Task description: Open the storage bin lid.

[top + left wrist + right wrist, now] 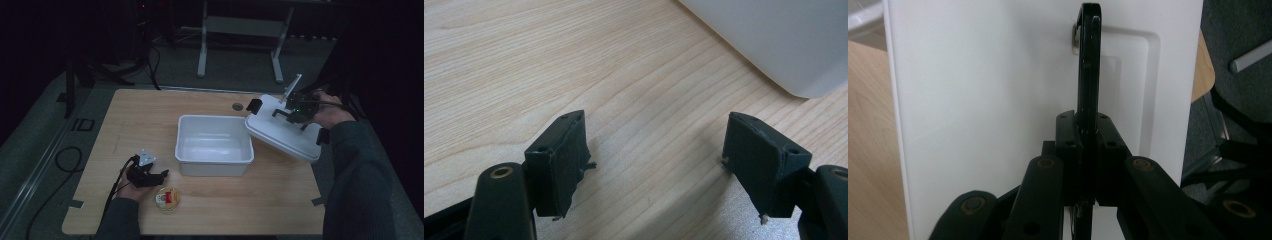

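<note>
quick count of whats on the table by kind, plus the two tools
white bin: 1
white lid, with a black handle, clamped in the right tool: 1
small round container: 1
hand-held tools, the left tool open over bare wood: 2
total: 5
</note>
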### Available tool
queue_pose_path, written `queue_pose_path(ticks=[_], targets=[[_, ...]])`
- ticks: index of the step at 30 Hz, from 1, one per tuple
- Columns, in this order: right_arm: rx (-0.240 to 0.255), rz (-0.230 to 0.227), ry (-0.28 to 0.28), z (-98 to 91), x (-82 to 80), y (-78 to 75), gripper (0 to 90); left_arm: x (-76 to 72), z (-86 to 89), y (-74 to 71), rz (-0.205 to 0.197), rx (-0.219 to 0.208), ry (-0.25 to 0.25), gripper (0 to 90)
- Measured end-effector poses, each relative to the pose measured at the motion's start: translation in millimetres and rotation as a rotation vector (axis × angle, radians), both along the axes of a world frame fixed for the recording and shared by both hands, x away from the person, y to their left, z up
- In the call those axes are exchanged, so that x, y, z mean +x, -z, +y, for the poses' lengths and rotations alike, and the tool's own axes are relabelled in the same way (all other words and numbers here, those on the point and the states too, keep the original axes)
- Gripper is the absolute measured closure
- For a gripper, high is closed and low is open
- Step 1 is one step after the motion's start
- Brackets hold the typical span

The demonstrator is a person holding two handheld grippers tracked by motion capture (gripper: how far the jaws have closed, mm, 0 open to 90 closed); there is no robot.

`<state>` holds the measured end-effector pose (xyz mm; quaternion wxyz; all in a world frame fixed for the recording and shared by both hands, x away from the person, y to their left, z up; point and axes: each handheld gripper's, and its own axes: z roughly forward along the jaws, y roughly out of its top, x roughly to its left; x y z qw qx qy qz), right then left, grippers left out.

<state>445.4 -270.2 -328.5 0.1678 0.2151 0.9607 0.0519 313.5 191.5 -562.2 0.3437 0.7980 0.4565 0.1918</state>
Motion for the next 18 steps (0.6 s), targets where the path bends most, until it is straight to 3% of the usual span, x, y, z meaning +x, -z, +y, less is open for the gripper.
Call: queue_pose_path(ticks=[18], targets=[[0.000,0.024,0.047,-25.9,-2.4,19.4,84.3,0.0,-0.1,0.1,-0.002,0.000,-0.001,26.1]])
